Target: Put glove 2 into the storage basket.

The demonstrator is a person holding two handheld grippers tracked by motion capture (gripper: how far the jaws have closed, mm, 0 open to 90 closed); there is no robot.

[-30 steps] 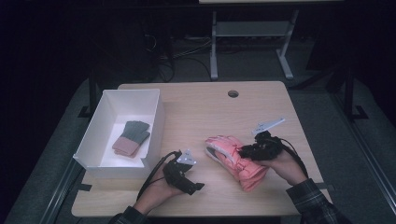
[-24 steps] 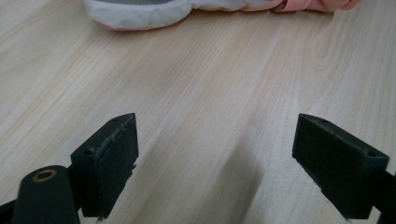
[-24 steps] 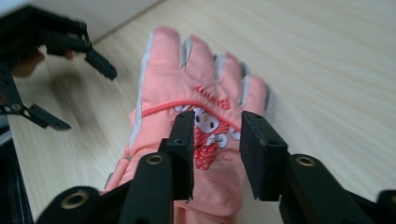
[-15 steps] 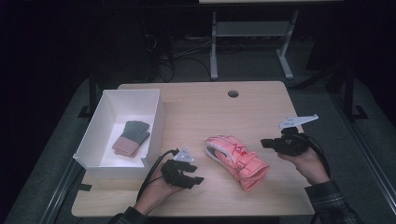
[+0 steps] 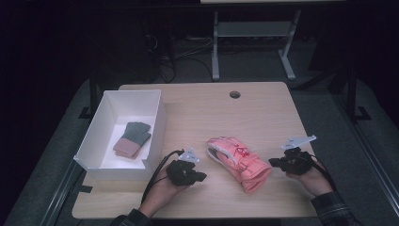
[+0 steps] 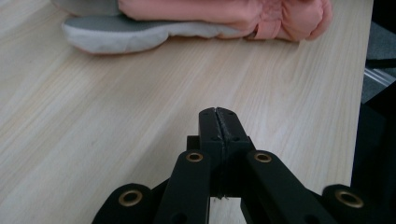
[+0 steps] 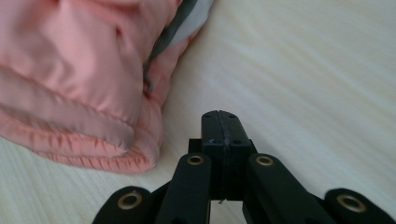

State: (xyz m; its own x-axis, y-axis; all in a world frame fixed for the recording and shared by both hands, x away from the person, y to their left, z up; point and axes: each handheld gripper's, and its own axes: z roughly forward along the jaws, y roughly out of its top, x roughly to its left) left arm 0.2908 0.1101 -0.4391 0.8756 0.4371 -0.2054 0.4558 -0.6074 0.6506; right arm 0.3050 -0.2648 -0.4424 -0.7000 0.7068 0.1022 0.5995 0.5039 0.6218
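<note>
Right now the pink ski glove (image 5: 239,162) lies flat on the bench (image 5: 263,110), between my two tools and touching neither; my left tool (image 5: 200,177) sits just beside its grey-palmed finger end, my right tool (image 5: 273,163) just off its cuff end. Both tools have their jaws pressed together, holding nothing; the left gripper view shows the seam between the jaws closed with bare wood under them and the glove (image 6: 201,18) lying across the far side; the right gripper view shows the same closed seam with the ruffled cuff (image 7: 88,116) close at the left.

As I judge it, the work is to move this glove into the white box (image 5: 156,125) at the left of the bench, where a smaller grey and pink glove (image 5: 132,139) already lies. To do that well I would first spread the jaws of whichever tool takes it, since a closed tool will only shove the padded fabric along the wood; I would come in low at the cuff, where the gathered edge gives a firm fold to bite, rather than at the slick puffy back; I would close fully so the stuffing compresses; I would lift high enough that the hanging fingers clear the box wall; then release over the free floor of the box, beside the smaller glove rather than on the rim.
</note>
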